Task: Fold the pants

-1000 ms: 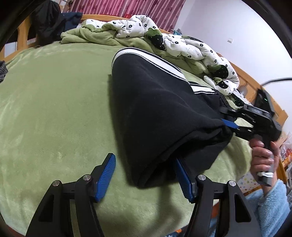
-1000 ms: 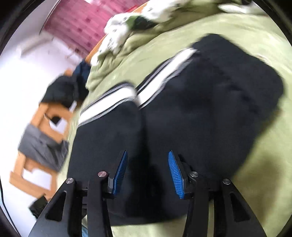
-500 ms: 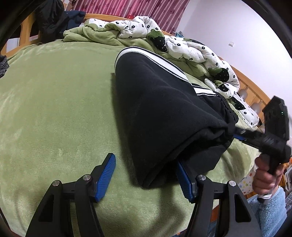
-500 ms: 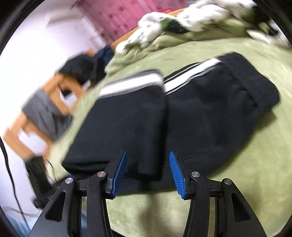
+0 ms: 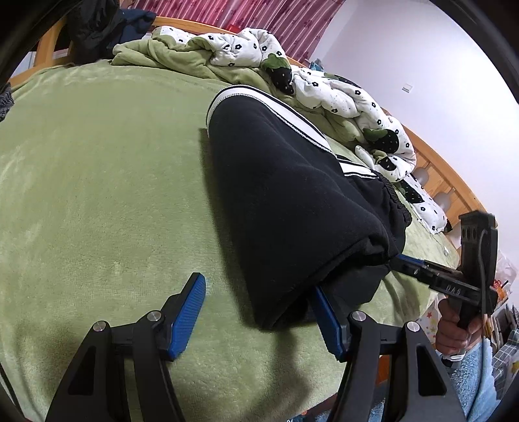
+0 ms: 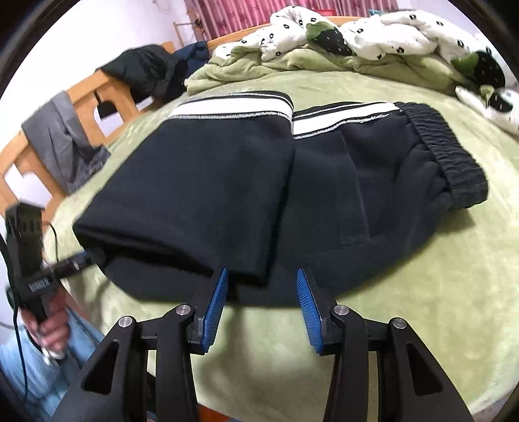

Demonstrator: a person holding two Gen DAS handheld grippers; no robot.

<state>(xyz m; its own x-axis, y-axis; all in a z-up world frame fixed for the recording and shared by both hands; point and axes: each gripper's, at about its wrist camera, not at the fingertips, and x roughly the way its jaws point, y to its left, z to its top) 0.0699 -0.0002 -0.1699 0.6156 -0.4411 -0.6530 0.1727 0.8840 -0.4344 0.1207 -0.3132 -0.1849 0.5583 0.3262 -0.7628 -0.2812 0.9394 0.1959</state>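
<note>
The black pants (image 6: 227,181) lie folded on the green blanket (image 5: 97,194); left gripper (image 5: 259,318) gapes, right gripper (image 6: 259,302) is closing, empty; its printed label is unreadable

Bed (image 5: 97,194) under a green fleece blanket, framed by a wooden bed rail (image 5: 447,175). Behind the bed, pink striped curtains (image 5: 285,16); beside them, a plain white wall (image 5: 421,58). Crumpled flowered quilt (image 6: 373,32) at its head.

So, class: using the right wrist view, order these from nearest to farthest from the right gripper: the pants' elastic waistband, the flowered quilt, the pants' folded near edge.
From the right gripper:
1. Folded near edge, just ahead.
2. Elastic waistband, right.
3. Flowered quilt, far back.
</note>
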